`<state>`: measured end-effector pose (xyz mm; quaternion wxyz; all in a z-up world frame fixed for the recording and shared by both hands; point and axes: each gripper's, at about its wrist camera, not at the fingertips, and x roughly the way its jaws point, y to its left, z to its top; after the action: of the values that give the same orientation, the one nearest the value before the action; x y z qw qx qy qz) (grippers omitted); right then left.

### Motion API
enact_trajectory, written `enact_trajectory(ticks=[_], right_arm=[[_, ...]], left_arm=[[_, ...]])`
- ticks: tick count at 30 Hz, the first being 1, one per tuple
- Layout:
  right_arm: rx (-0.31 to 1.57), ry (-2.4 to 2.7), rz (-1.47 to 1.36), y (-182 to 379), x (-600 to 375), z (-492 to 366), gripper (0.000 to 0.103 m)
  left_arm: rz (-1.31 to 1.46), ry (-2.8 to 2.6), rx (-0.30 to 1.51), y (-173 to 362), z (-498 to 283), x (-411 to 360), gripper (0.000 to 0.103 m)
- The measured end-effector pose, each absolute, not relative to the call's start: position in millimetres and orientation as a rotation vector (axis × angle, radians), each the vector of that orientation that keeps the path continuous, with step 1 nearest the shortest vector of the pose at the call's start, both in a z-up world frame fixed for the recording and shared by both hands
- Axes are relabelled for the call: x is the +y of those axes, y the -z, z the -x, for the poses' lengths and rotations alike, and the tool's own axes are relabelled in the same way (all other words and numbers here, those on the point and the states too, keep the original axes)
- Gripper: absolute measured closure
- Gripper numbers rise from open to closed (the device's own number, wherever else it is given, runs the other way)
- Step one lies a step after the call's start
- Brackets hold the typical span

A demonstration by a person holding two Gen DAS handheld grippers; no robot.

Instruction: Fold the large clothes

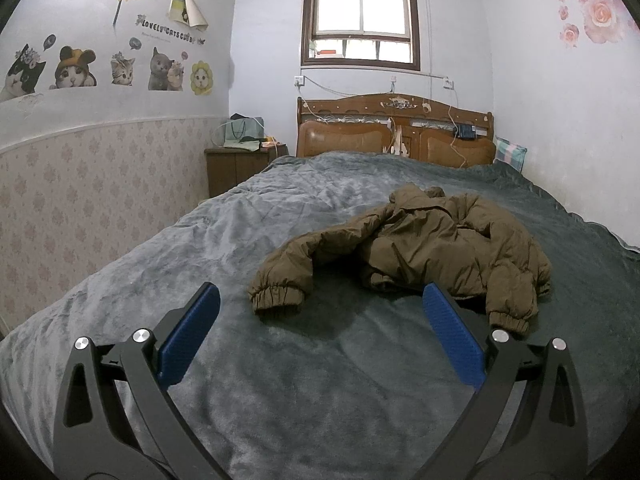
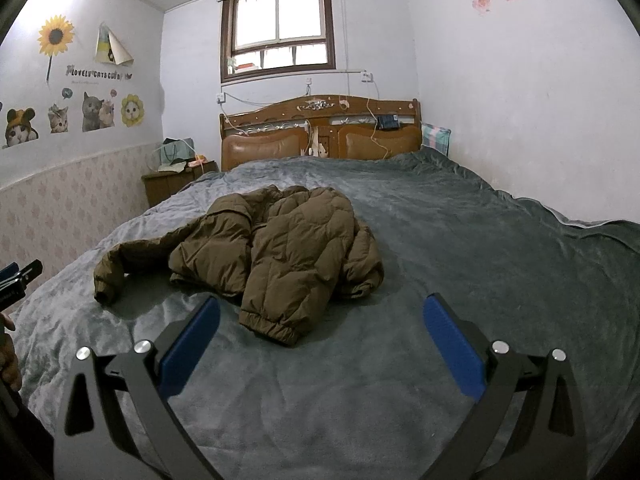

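Observation:
A brown puffer jacket [image 1: 424, 248] lies crumpled on the grey bed blanket [image 1: 280, 380], one sleeve stretched out to the left with its cuff [image 1: 276, 294] nearest me. In the right wrist view the jacket [image 2: 280, 252] lies ahead, a cuff [image 2: 272, 326] pointing toward me. My left gripper [image 1: 322, 300] is open and empty, held above the blanket just short of the jacket. My right gripper [image 2: 322, 312] is open and empty, the near cuff between its fingertips in the view. The left gripper shows at the left edge of the right wrist view [image 2: 18, 276].
A wooden headboard [image 1: 394, 128] with cables stands at the far end under a window [image 1: 360, 20]. A wooden nightstand [image 1: 240, 164] with bags sits to the bed's left by the wall. A pillow [image 1: 510, 152] rests at the far right corner.

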<state>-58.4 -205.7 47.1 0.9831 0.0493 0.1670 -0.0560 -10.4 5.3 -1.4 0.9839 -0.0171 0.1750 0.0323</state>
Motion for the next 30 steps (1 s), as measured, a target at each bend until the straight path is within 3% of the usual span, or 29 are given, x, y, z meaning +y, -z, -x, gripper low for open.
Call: enact_trajectory(ticks=[30], right_arm=[[0.336, 0.112, -0.099, -46.1, -206.1, 58.5, 0.002]], left_arm=[[0.042, -0.072, 0.354, 1.1, 11.2, 5.7, 0.003]])
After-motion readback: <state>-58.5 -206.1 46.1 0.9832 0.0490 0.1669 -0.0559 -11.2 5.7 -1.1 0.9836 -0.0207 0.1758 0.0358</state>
